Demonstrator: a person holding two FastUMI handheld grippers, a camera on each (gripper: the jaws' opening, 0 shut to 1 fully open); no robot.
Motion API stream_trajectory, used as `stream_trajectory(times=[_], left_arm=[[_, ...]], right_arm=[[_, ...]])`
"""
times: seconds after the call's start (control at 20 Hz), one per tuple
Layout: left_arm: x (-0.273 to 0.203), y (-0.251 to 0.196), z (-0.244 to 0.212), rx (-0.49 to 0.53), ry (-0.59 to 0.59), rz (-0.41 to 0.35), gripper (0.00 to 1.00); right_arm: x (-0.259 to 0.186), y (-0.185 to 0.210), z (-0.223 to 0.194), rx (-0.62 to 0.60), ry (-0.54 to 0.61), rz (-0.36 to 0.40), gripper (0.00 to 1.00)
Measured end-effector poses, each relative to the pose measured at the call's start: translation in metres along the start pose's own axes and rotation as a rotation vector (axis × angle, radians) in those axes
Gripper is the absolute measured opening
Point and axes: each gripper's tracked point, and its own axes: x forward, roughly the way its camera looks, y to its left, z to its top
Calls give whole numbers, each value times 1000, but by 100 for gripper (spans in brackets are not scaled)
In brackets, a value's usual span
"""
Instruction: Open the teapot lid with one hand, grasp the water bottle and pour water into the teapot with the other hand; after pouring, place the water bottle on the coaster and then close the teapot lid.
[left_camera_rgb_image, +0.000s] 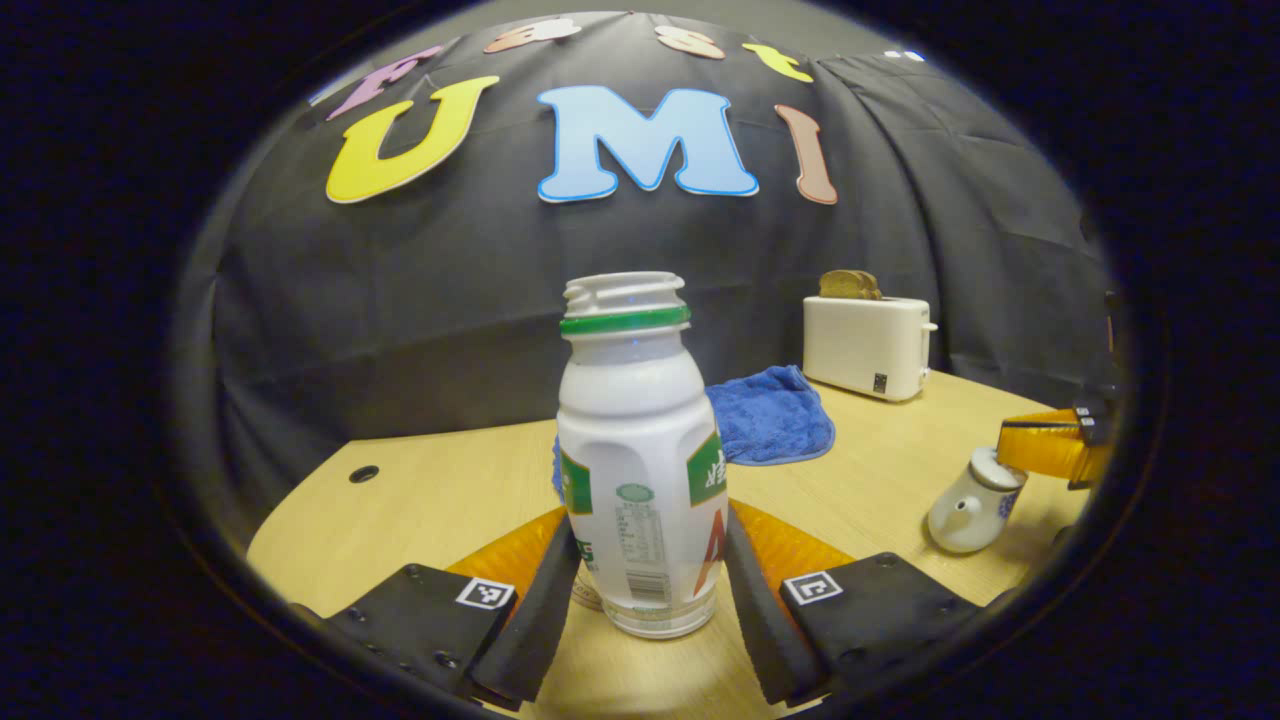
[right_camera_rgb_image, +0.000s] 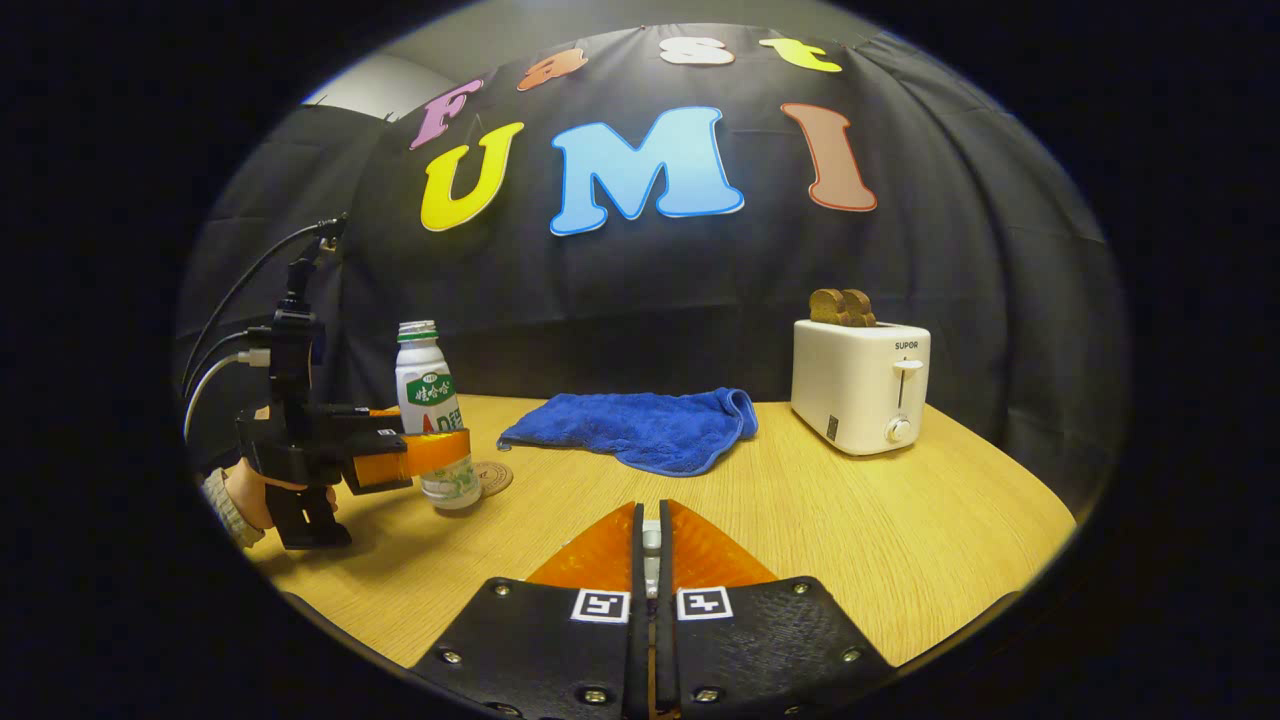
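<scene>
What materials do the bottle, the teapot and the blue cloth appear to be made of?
Bottle: likely plastic, smooth white with moulded panels and threaded neck. Teapot: probably glazed ceramic, glossy white. Blue cloth: soft terry or microfibre, fuzzy folds.

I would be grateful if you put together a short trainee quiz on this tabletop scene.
1. True or false: bread sticks out of the top of the toaster.
2. What lies on the table between the water bottle and the toaster? A) a blue cloth B) a plate C) a mug
3. Which gripper has its fingers on either side of the water bottle?

Key: 1 true; 2 A; 3 the left gripper.
</scene>
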Motion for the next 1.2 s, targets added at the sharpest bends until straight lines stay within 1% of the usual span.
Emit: stream_trajectory(times=[0.1, 0.2, 0.3, 0.35, 0.4, 0.45, 0.5, 0.55, 0.6, 0.7, 0.75, 0.8, 0.85, 1.1, 1.2], left_arm=[[6, 5, 2, -39, -5, -2, 89], [13, 8, 4, -72, -10, -8, 89], [20, 13, 5, -90, -17, 6, 89], [23, 15, 5, -90, -20, 15, 88], [26, 17, 5, -86, -20, 22, 89], [29, 18, 5, -86, -24, 25, 83], [31, 19, 6, -86, -32, 27, 86], [33, 19, 6, -87, -33, 29, 89], [35, 18, 5, -85, -36, 32, 83], [38, 18, 7, -79, -42, 35, 83], [39, 19, 7, -76, -44, 37, 89], [39, 19, 6, -76, -48, 40, 88], [40, 21, 7, -76, -50, 43, 82], [40, 23, 5, -81, -51, 51, 83], [39, 25, 6, -83, -53, 53, 89]], right_arm=[[0, 0, -1, -9, 2, -7, 3], [1, 0, -1, -15, 4, -13, 3], [0, -1, -1, -1, 4, -15, 10], [0, -1, -2, 8, 4, -17, 10], [0, -2, 0, 15, -1, -18, 19], [-2, -1, 4, 23, -10, -11, 28], [-2, -1, 7, 25, -23, -11, 37], [-4, -2, 10, 24, -38, -15, 41], [-6, -3, 14, 23, -54, -15, 62], [-6, -7, 19, 12, -76, -36, 65], [-7, -8, 19, 8, -83, -43, 65], [-7, -9, 20, 9, -86, -45, 65], [-7, -9, 20, 14, -86, -43, 65], [-4, -9, 16, 19, -73, -42, 65], [-4, -8, 16, 16, -70, -41, 65]])
